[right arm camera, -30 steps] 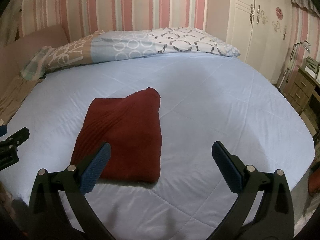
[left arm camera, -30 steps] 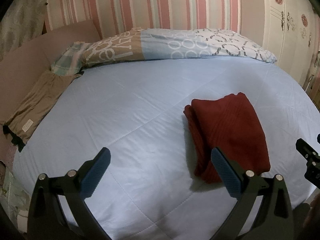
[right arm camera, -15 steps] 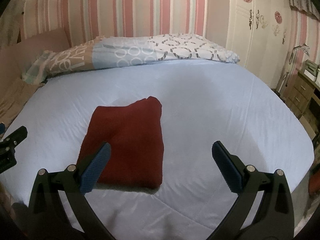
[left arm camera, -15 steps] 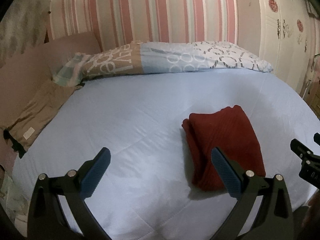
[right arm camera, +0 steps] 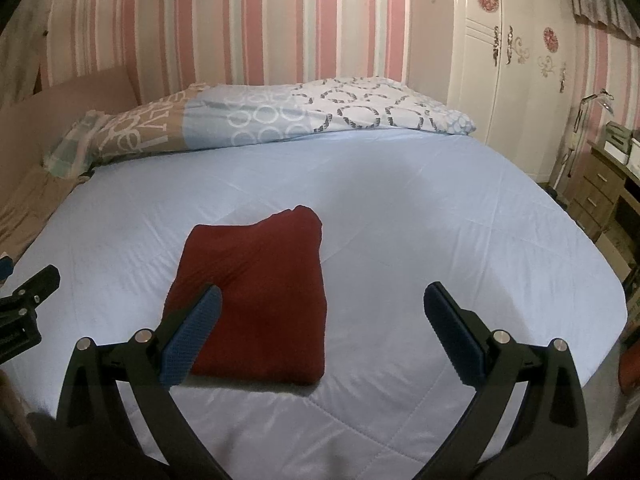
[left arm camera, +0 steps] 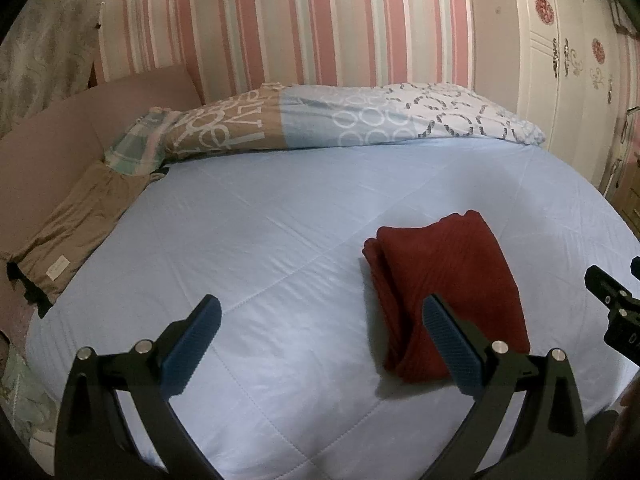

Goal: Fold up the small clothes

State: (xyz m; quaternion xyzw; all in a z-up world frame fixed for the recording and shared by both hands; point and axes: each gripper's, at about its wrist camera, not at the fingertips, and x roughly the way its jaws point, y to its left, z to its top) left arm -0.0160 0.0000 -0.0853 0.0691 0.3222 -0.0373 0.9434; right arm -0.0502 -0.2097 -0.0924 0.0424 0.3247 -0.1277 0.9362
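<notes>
While the folded dark red garment (right arm camera: pixel 256 300) lies flat on the light blue bedspread (right arm camera: pixel 420 208), the right gripper (right arm camera: pixel 320 332) hangs above its near right edge, jaws spread wide and empty. The left gripper (left arm camera: pixel 320 344), equally wide and empty, has the garment (left arm camera: pixel 448 292) behind its right finger.

You are looking at a dark red garment (right arm camera: pixel 256 300) of matt ribbed knit cloth, lying folded on a pale blue quilted bedspread (left arm camera: pixel 260 240) with a faint sheen and stitched seams. Your left gripper (left arm camera: pixel 320 344) and right gripper (right arm camera: pixel 322 336) are showing matt black plastic arms, shiny metal pivot pins and blue pads (right arm camera: pixel 192 340) with a rough, dimpled texture. The printed pillow (left arm camera: pixel 340 120) is looking like smooth cotton; the wardrobe (right arm camera: pixel 516 60) is gleaming glossy white.
</notes>
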